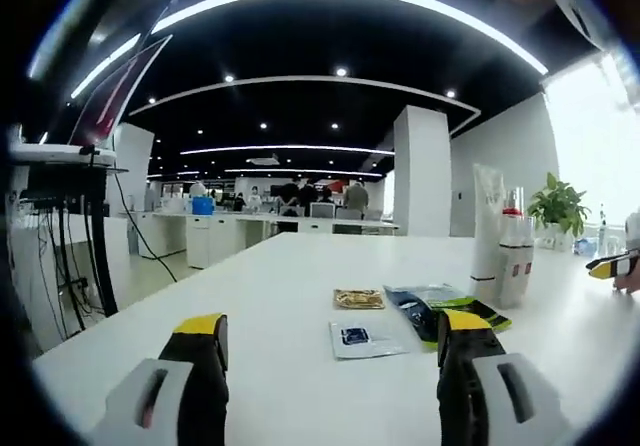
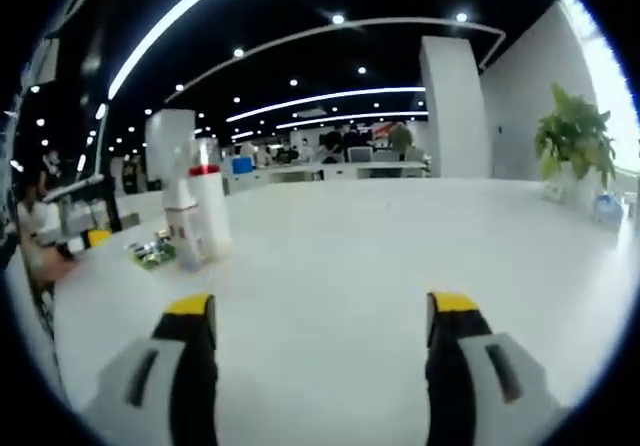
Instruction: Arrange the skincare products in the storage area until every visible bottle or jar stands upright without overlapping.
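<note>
Skincare bottles (image 1: 512, 256) stand upright on the white table (image 1: 290, 296), long axes vertical.

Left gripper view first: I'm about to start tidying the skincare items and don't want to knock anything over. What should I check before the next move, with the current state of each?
1. Left tongs open, nothing held: ok.
2. Right tongs open, nothing held: ok.
3. White tube and red-capped bottle upright: ok.
4. Those two not overlapping: cannot tell; they stand very close together.
5. Sachets lying flat on the table, dark pouch overlapping near the tube: not ok.
6. Open table between right tongs and bottle: ok.
</note>
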### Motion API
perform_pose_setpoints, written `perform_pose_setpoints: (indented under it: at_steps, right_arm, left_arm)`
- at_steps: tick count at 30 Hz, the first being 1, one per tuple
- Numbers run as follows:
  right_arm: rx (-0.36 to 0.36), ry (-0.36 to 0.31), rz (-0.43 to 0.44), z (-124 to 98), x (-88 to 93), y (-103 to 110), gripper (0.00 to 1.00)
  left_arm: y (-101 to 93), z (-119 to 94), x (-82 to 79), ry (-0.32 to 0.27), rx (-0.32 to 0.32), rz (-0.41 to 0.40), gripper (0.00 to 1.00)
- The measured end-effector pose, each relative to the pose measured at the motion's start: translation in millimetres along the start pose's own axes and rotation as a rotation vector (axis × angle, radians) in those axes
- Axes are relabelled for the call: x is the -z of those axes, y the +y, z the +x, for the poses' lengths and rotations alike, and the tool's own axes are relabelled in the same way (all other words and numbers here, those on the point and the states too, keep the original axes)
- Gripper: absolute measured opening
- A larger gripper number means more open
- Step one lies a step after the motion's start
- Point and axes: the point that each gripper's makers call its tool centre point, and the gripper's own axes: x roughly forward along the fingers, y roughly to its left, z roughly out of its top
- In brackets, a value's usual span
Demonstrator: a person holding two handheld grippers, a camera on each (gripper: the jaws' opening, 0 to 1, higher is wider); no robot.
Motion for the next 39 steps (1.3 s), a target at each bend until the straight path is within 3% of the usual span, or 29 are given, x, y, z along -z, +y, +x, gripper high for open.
perform_pose_setpoints:
  at_steps: [4, 8, 16, 28, 34, 39]
  right_arm:
    - [0.034, -0.002, -0.008, 2.8, 3.1, -3.1, 0.83]
    - [0.036, -0.003, -0.011, 3.2, 3.5, -3.3, 0.82]
    - [0.015, 0.043, -0.047, 4.1, 13.5, -0.3, 0.82]
    - [-0.017, 0.056, -0.057, 4.9, 16.0, 4.7, 0.82]
    - [-0.016, 0.052, -0.011, 6.0, 13.6, 2.7, 0.82]
    - [-0.04, 0.069, -0.038, 5.5, 17.4, 7.9, 0.82]
  left_arm:
    - [2.5, -3.5, -4.0, -0.002, 0.016, -0.022, 0.9]
    - [5.8, -4.0, -7.7, -0.032, -0.008, -0.037, 0.91]
    - [4.1, -4.2, -4.8, -0.019, -0.009, -0.017, 0.9]
    - [6.7, -2.6, 0.4, 0.011, -0.028, -0.009, 0.9]
    - [11.6, -0.1, 3.8, 0.041, -0.067, -0.007, 0.91]
    - [9.4, -1.6, 3.7, 0.037, -0.066, -0.003, 0.91]
